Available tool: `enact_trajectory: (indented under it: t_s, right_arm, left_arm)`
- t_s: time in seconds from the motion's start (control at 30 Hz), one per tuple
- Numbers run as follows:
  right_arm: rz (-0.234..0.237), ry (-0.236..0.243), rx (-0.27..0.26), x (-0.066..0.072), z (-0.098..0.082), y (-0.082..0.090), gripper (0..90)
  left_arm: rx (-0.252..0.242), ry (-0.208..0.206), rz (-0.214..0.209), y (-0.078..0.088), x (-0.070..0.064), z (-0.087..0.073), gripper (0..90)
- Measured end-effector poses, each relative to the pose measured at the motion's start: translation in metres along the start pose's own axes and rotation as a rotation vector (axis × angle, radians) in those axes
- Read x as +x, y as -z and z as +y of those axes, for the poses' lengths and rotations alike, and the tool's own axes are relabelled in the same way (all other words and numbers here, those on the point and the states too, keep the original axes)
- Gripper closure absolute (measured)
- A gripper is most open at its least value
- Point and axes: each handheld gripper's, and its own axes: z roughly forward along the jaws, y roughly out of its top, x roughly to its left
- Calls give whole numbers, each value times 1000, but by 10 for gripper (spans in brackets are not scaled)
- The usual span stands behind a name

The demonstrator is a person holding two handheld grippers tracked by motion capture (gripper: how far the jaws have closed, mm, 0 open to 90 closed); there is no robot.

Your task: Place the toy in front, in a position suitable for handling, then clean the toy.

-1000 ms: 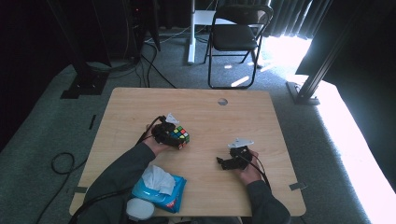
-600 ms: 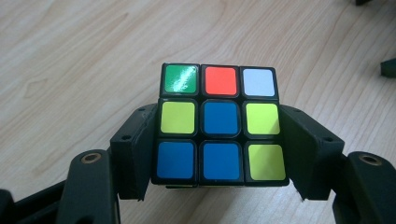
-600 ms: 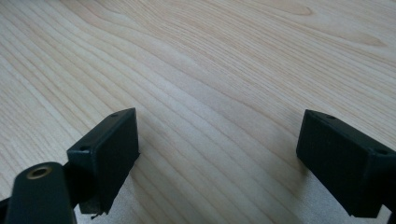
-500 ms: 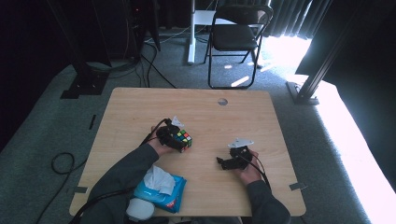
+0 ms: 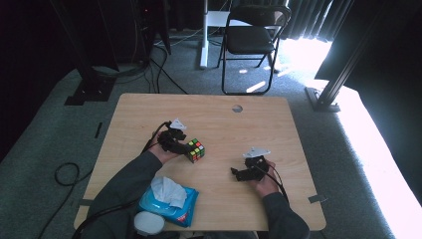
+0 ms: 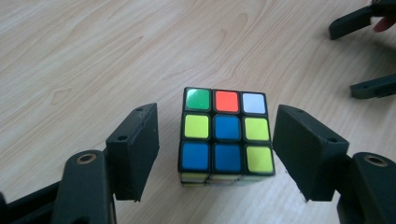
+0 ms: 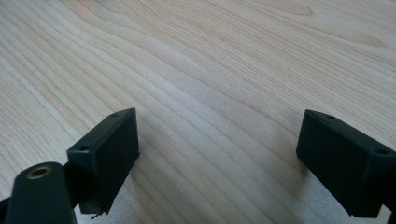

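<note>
My left tongs [image 6: 215,154] straddle the cube [image 6: 226,137] wide, pads clear; I centre them, then close squarely; right tongs [image 7: 217,163] wait wide over the bench [image 7: 210,56].

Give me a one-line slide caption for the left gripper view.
Left gripper open, jaws either side of a scrambled puzzle cube on the wooden table, gaps on both sides.

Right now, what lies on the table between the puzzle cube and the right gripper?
Nothing: in the high view the stretch from the puzzle cube to the right gripper is bare wooden table.
</note>
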Motion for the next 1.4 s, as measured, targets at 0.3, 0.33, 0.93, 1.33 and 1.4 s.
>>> enact_trajectory:
  t_s: [0.3, 0.33, 0.93, 1.33, 1.4]
  right_arm:
    - [0, 2, 0, 0, 0, 0, 127]
    - [0, 2, -1, 0, 0, 0, 127]
    - [-2, -1, -1, 0, 0, 0, 127]
    - [-2, -2, -1, 0, 0, 0, 127]
    - [-2, -2, 0, 0, 0, 0, 127]
  left_arm:
    - [-30, 34, -19, 26, -4, -8, 441]
    - [-31, 37, -18, 27, -4, -9, 445]
    - [-48, 87, -1, 45, 3, -29, 458]
    - [-67, 113, 21, 62, 10, -46, 434]
    - [-71, 108, 19, 64, 9, -47, 431]
